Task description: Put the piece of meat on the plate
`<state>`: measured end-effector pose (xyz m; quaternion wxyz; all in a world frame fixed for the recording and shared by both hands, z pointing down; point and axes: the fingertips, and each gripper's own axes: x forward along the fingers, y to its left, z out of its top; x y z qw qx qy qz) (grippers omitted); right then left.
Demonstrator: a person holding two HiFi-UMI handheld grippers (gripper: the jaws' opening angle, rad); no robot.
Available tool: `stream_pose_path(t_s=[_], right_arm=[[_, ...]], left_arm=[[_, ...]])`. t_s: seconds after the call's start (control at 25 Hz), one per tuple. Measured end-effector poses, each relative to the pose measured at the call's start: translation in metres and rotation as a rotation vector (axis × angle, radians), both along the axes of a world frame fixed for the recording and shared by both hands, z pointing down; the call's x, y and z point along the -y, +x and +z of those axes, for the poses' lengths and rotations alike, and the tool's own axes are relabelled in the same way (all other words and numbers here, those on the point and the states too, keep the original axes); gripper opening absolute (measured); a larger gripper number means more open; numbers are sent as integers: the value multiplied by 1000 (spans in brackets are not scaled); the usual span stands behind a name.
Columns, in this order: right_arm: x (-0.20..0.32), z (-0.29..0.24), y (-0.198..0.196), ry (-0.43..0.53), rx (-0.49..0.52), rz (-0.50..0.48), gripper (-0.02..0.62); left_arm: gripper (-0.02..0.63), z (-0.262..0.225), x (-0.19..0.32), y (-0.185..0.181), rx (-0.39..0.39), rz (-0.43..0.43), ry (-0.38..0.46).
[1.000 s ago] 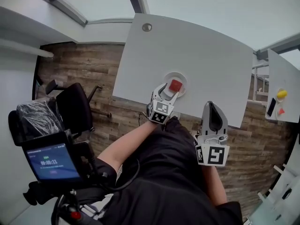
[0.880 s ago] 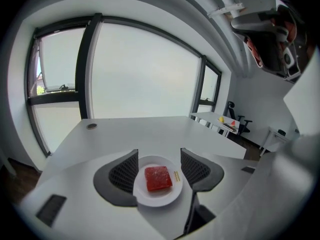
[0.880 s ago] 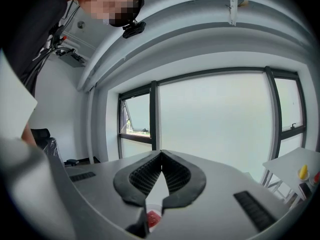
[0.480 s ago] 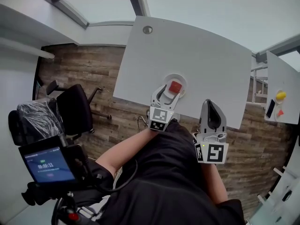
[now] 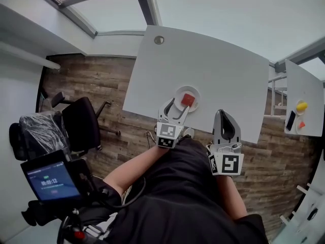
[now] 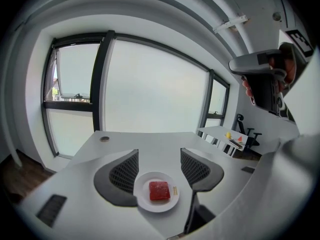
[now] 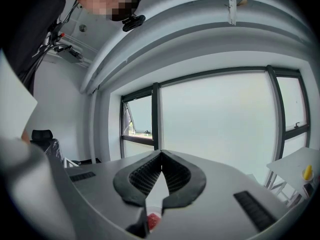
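Head view: meat (image 5: 188,99) sits on the white plate (image 5: 179,92), near the front edge of the bench (image 5: 213,60). Left hand-held gripper (image 5: 177,105) hangs just short of the plate, jaws wide, nothing btwn them. Left gripper view: plate & meat show btwn the spread jaws, untouched. Right hand-held gripper (image 5: 223,113) is off to the right at the bench edge. Right gripper view: jaw tips pressed together, empty.
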<state>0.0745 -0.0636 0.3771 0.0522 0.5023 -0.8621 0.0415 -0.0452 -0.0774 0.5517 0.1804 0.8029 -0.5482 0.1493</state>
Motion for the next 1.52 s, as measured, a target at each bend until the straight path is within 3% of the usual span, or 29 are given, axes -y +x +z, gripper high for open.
stream_pose_path(t_s=[0.28,0.56,0.84,1.0,1.24,1.52], right_arm=[[14,3,-3,11,5,-17,6],[5,-11,-11,30,7,-25,6],[11,-11,-9,29,8,-29,6],[16,-13,-9,35,10,-26,6],[19,-19,-5,30,28,-27,5],[27,-26,-7,43,41,-34,5]], left_arm=[[262,-21,14,-4,-30,-18,30],[262,-72,8,-11,-24,-35,122],[262,-108,12,-5,-90,-23,184],[262,-123,14,-2,-164,-2,232],[262,-145,11,2,-156,7,284],[262,-185,9,24,-99,85,428]])
